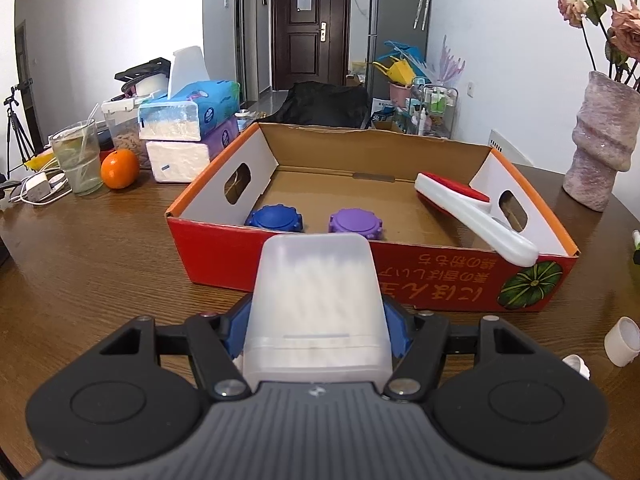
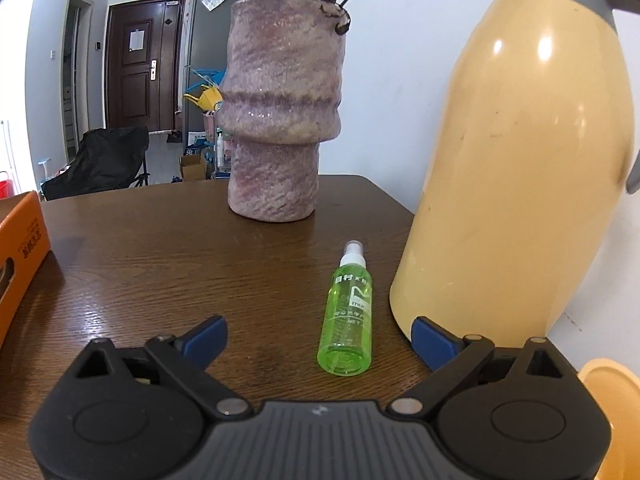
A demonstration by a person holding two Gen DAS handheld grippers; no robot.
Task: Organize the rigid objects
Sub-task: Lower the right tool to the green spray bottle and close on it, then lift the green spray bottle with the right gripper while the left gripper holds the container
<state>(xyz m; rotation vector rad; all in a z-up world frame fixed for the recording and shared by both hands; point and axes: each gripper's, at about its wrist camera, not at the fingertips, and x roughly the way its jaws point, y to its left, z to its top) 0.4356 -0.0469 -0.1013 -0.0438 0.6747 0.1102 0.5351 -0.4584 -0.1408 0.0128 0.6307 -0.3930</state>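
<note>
Wooden worktop (image 2: 160, 240) carries an orange box (image 1: 372, 276). Left claw (image 1: 316, 320) is clenched on a translucent container (image 1: 316, 308) before it. Right claw (image 2: 320, 340) stands released around a lying green spray bottle (image 2: 348, 312); risk: closing off-centre may roll it against the cream flask (image 2: 512, 160).

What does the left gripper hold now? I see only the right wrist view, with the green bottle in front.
Observer: The left gripper is shut on a frosted case.
Operator: Where is it going?
Observer: It faces an open red box on the table.
Operator: Is the box empty?
Observer: No. A blue cap, a purple cap and a white brush are in it; the brush handle leans on the front rim.
</note>
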